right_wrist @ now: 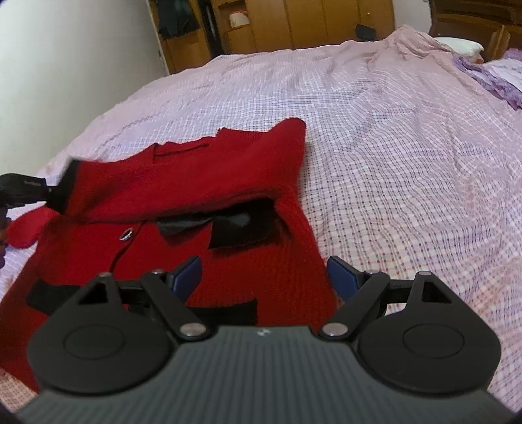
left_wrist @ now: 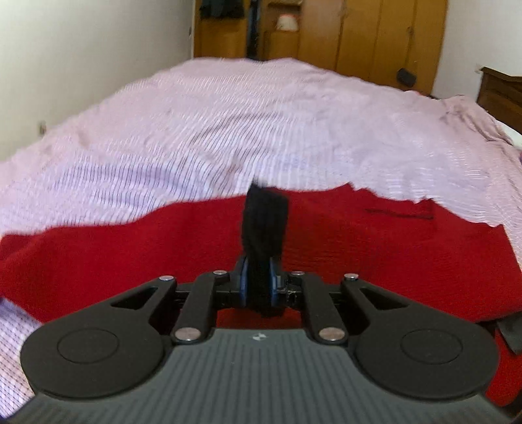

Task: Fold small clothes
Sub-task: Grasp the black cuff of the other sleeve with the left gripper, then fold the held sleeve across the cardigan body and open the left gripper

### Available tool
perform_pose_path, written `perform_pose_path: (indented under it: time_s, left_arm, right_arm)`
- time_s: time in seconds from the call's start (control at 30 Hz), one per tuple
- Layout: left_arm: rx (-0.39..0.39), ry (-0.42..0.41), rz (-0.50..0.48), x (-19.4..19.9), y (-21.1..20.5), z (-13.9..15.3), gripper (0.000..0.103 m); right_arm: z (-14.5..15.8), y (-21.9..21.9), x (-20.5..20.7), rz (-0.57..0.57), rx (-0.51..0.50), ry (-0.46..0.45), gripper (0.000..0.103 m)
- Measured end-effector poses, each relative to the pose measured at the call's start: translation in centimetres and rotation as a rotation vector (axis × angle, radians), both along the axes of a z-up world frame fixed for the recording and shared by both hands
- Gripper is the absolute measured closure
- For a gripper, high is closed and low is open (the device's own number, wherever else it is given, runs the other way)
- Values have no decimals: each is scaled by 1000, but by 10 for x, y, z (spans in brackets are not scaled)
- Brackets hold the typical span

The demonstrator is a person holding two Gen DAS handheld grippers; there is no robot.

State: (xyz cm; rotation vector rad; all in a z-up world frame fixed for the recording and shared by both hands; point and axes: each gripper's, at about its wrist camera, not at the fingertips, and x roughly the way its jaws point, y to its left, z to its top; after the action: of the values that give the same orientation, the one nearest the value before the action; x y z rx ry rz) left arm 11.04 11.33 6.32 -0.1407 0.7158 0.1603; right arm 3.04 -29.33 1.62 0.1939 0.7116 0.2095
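Note:
A small red knit cardigan with black trim and a button lies on the bed. My left gripper is shut on the black cuff of its sleeve, with the red cardigan spread below. In the right wrist view the left gripper shows at the left edge, holding the sleeve's black cuff stretched across the cardigan's body. My right gripper is open and empty, just above the cardigan's lower right part.
The bed is covered by a pink checked sheet. A white wall runs along the bed's left side. Wooden wardrobes stand beyond the bed. A purple cloth and a pillow lie at the far right.

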Motion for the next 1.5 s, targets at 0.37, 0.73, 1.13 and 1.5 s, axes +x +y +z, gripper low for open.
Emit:
perform_pose_path:
  time_s: [0.37,0.73,1.13,1.5]
  left_arm:
    - [-138,-1,9,1,34,-10,61]
    - [-121,-8,12,37,28,-23,54]
    - [-30,-29,-10,48,3,-40,79]
    - [0,4,-1,53,1,-49,75]
  right_arm:
    - [25,4,44,47,-77,-32,19]
    - [0,-13,137,-39,67,25,20]
    - [-9,-15,156,-117,78,-79,87]
    - [-32,-10,171,-117,22,17,81]
